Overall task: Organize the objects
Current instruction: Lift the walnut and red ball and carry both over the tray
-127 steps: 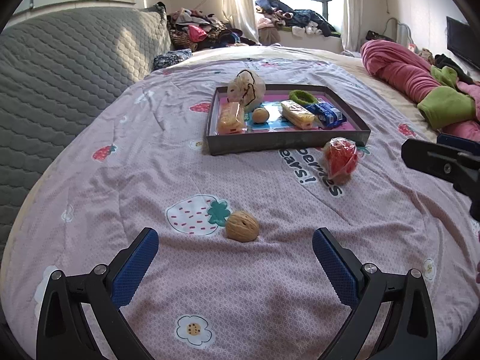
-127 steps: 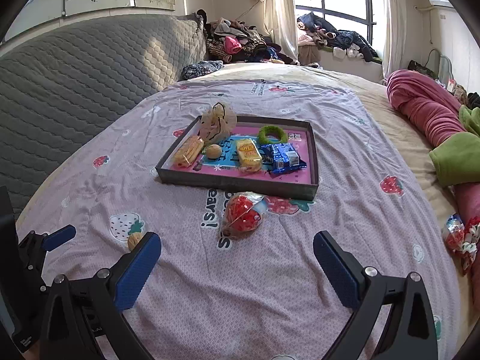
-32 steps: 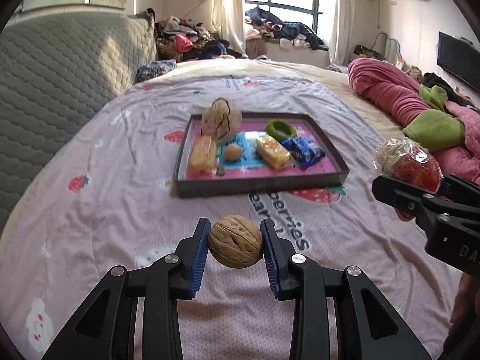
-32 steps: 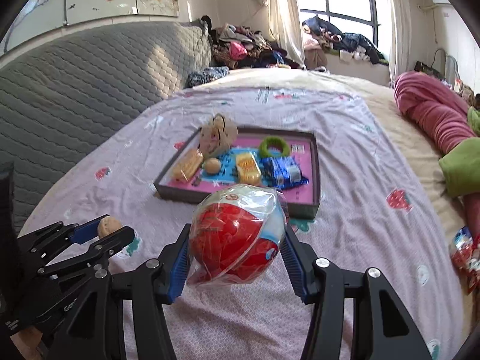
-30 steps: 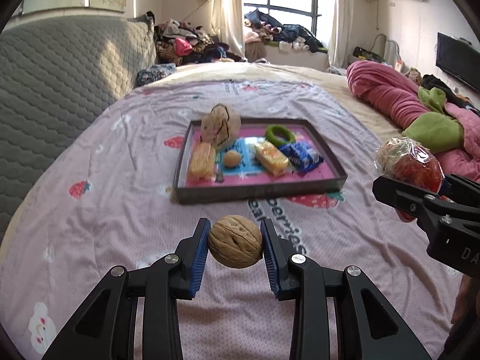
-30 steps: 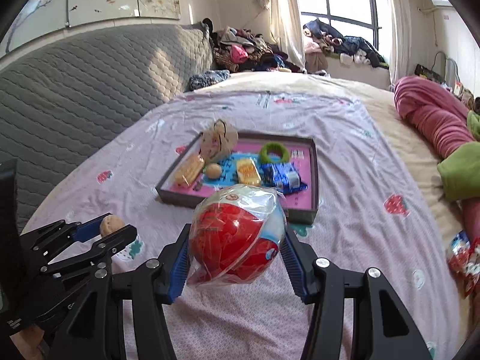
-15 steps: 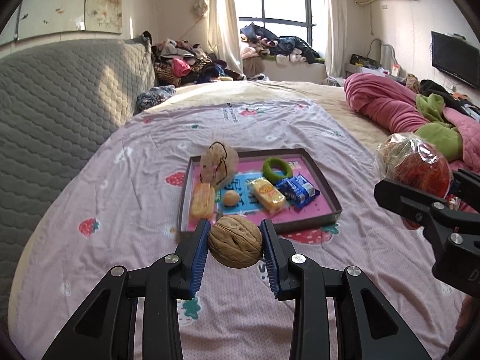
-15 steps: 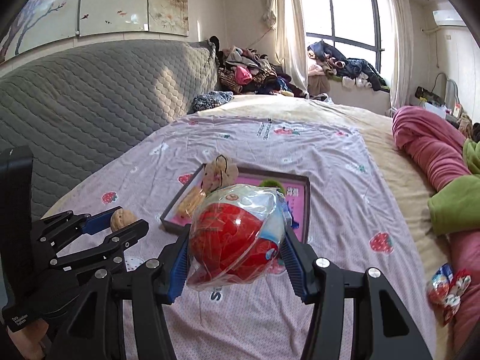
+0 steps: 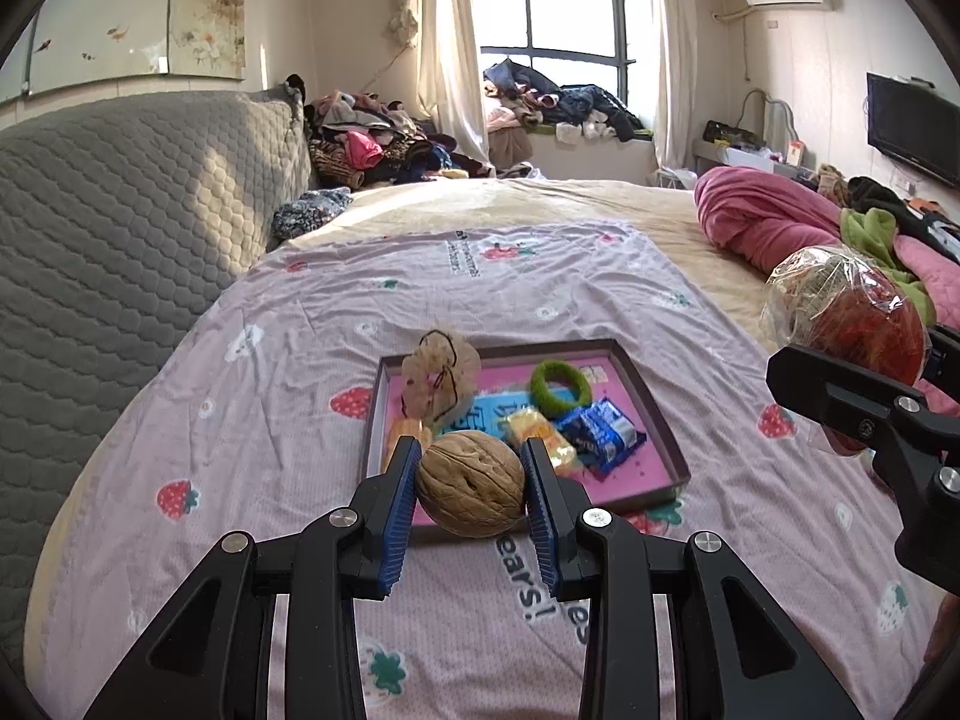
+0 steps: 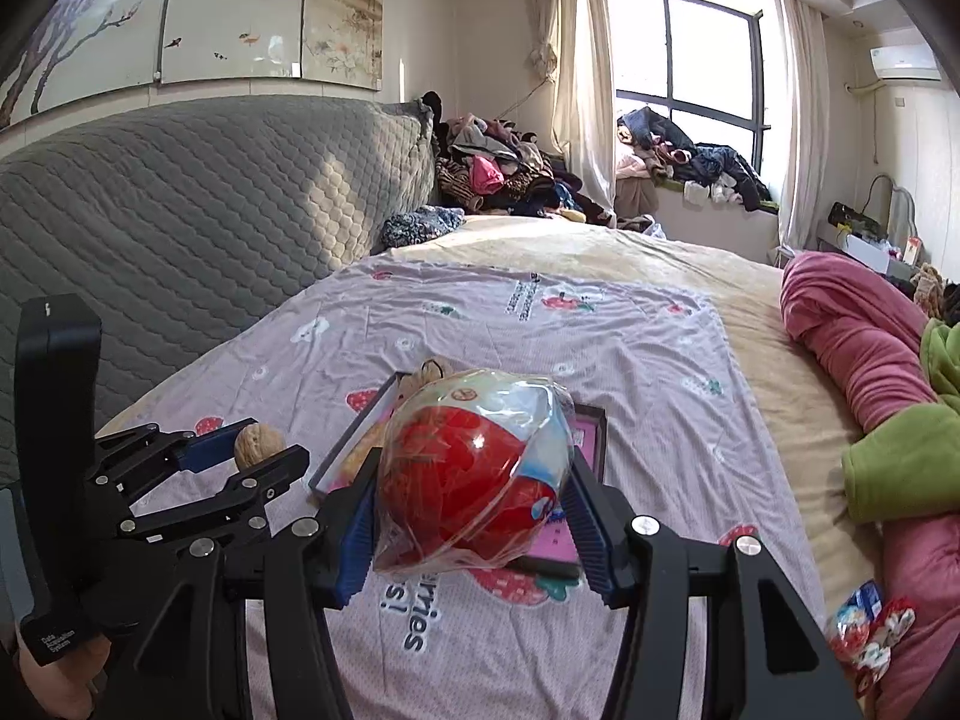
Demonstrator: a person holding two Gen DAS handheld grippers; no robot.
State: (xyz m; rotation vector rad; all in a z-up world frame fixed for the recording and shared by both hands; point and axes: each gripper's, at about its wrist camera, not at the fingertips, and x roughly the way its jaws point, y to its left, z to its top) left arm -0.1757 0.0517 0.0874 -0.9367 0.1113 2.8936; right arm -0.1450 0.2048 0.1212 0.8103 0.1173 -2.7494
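Two things are now lifted off the bed [image 9: 252, 456]: the walnut [image 9: 470, 491], clamped in the left hand-held gripper [image 9: 470, 495], and the wrapped red ball [image 10: 474, 474], clamped in the right hand-held gripper [image 10: 474, 525]. Both hang just short of the tray [image 9: 657, 420], probably ready for placing.

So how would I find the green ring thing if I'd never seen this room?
Look at the big bed with the pink strawberry sheet, then at the shallow dark-rimmed tray lying in its middle. The fuzzy green ring lies toward the tray's far right, just behind the blue snack packet. It is the only green thing in there, and the only one with a hole through it.
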